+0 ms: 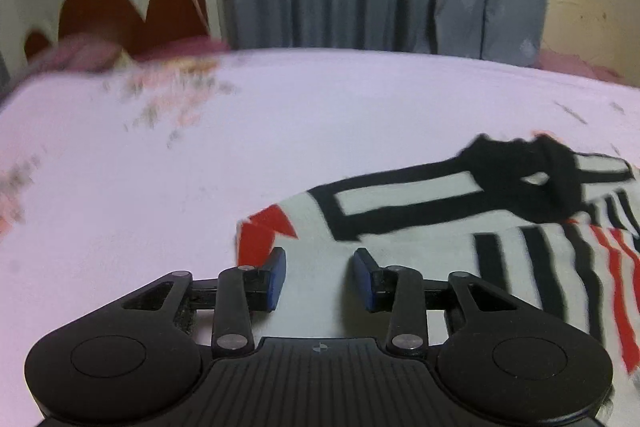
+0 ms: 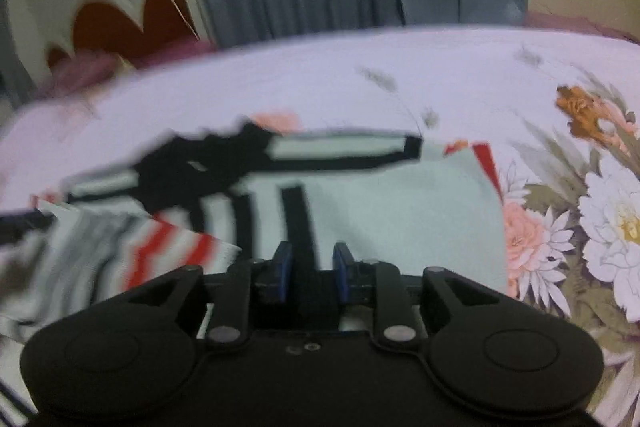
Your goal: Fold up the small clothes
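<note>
Garment (image 1: 404, 211): white, with black and red stripes, lying flat on the bed (image 1: 200, 167), evidently spread out for folding.
Axis: long side runs across both views; a black-edged sleeve (image 2: 340, 147) stretches along the far edge, its red cuff (image 1: 264, 231) at the left end in the left view.
Left tongs (image 1: 320, 279): spread, nothing between the pads, low over the near hem by the red cuff; judged to be lining up a pinch there.
Right tongs (image 2: 312, 271): narrowly parted over the white body; whether cloth sits between the pads cannot be told.
Bed: floral print beside the garment's right edge.
</note>
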The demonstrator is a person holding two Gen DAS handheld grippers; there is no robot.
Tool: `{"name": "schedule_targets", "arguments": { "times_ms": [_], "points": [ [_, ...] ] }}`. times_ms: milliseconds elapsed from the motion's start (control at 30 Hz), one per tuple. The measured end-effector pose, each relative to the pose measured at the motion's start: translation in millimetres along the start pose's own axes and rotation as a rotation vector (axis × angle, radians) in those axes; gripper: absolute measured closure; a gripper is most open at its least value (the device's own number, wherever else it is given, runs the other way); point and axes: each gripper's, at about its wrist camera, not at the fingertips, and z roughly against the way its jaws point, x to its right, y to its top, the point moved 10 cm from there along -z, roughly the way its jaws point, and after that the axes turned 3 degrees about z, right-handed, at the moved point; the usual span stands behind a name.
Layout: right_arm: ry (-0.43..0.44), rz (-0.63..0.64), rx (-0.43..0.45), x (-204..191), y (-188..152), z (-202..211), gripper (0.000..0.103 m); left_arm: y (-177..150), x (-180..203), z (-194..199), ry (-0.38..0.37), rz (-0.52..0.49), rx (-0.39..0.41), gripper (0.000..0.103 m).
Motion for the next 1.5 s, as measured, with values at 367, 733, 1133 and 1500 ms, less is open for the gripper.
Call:
{"name": "schedule_targets", "arguments": {
  "times_ms": [367, 733, 1133, 1500],
  "points": [
    [0.136, 0.112, 0.062, -102.1, 10.5, 3.9, 0.067, -12.0, 82.4, 45.7, -0.093, -0.001, 0.064, 0.058],
    [-0.02, 0.114, 0.032, -38.7, -11.0, 2.8, 0.062, -50.6, 24.6, 44.8, 0.012, -0.06, 0.042, 0.058],
    [0.056, 0.278, 0.055, -111.1, -32.8, 35.2, 0.062, -72.4, 76.7, 90.0, -0.008, -0.05, 0.056, 0.058],
    [-0.027, 0.302, 0.061, -100.3, -43.4, 36.4, 0.06, -95.1, 70.5, 94.7, 0.006, -0.067, 0.04, 0.058]
  ]
}}
